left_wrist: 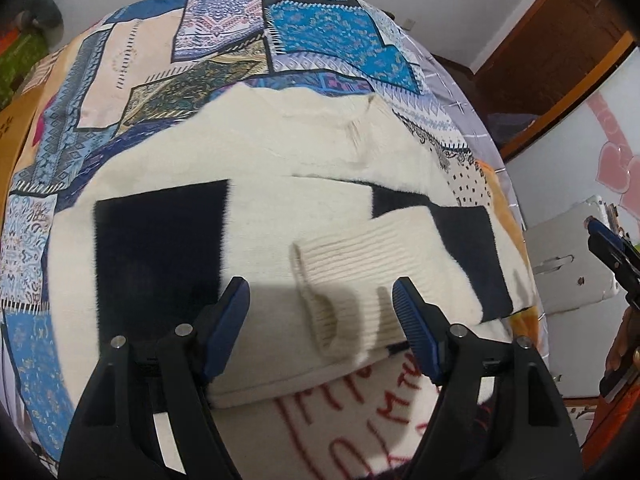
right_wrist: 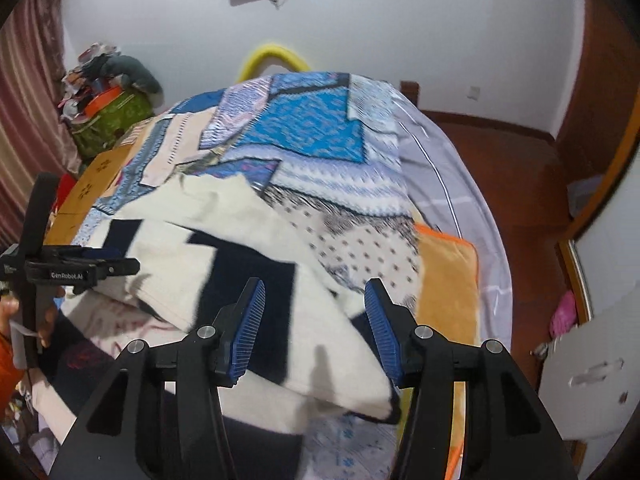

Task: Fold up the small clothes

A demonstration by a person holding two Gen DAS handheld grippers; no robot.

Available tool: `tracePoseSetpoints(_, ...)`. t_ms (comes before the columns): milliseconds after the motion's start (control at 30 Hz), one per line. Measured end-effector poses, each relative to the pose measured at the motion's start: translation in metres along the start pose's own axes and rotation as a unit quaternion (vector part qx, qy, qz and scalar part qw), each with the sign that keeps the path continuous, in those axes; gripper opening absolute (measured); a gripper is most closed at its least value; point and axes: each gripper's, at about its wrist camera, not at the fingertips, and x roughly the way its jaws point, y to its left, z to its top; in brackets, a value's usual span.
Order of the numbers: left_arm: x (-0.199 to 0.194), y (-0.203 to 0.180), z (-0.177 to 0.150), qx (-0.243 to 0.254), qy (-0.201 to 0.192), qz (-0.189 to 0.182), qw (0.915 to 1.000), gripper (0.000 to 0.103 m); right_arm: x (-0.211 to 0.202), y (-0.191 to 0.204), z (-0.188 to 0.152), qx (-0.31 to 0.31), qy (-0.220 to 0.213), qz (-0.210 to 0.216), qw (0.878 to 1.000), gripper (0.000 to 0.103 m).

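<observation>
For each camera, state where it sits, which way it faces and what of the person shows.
Left wrist: on the left gripper, tilted down at the cream sweater; right gripper at the right edge.
Right wrist: on the right gripper, facing down the bed; left gripper and hand at the left.
Shared: sweater, patchwork quilt.

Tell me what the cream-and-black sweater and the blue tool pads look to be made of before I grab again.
Sweater: looks like soft knit, wool or acrylic; the cuff shows ribbed rows and the black patches have fuzzy edges. Matte finish.
Pads on the left tool: likely rubber or soft plastic, blue, with fine moulded ridges on the pad. The exact compound can't be told.
</observation>
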Motion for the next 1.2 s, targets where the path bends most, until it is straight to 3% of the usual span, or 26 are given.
tracePoseSetpoints(133, 0.016, -0.007, 0.0, 0.0, 0.023, -0.016, 0.9996, 0.057, 0.003, -0.02, -0.013, 0.017, 0.008, -0.002, 1.0, 0.048)
tracePoseSetpoints(233, 0.024, -0.008, -0.002, -0.013, 0.03, -0.02, 0.9993, 0.055, 0.004, -0.033, -0.021, 0.032, 0.011, 0.001, 0.999, 0.048)
tracePoseSetpoints(267, 0.023, -0.01, -0.003, -0.012, 0.026, -0.021, 0.9994, 0.05, 0.004, -0.035, -0.024, 0.036, 0.011, 0.004, 0.999, 0.048)
tracePoseSetpoints(300, 0.021, -0.011, -0.003, -0.01, 0.025, -0.021, 0.9994, 0.044, 0.005, -0.038, -0.026, 0.042, 0.012, 0.007, 0.999, 0.048)
tracePoseSetpoints(367, 0.019, -0.015, -0.005, -0.004, 0.029, -0.025, 0.9993, 0.013, 0.007, -0.043, -0.03, 0.05, 0.014, 0.01, 0.999, 0.048)
tracePoseSetpoints(500, 0.009, -0.027, -0.005, 0.022, 0.009, -0.005, 0.9997, 0.009, 0.014, -0.052, -0.036, 0.064, 0.023, 0.012, 0.998, 0.048)
tracePoseSetpoints(633, -0.021, -0.052, 0.0, 0.069, -0.047, 0.017, 0.9963, 0.008, 0.016, -0.057, -0.039, 0.077, 0.024, 0.018, 0.997, 0.048)
tracePoseSetpoints(767, -0.066, -0.062, 0.012, 0.072, -0.106, 0.001, 0.9918, 0.008, 0.013, -0.057, -0.039, 0.077, 0.023, 0.014, 0.997, 0.048)
tracePoseSetpoints(900, -0.102, -0.049, 0.02, 0.06, -0.146, 0.003, 0.9875, 0.008, 0.012, -0.057, -0.038, 0.074, 0.023, 0.014, 0.997, 0.048)
tracePoseSetpoints(1200, -0.164, 0.007, 0.023, 0.035, -0.213, 0.08, 0.9732, 0.007, 0.022, -0.043, -0.037, 0.066, 0.034, 0.02, 0.997, 0.048)
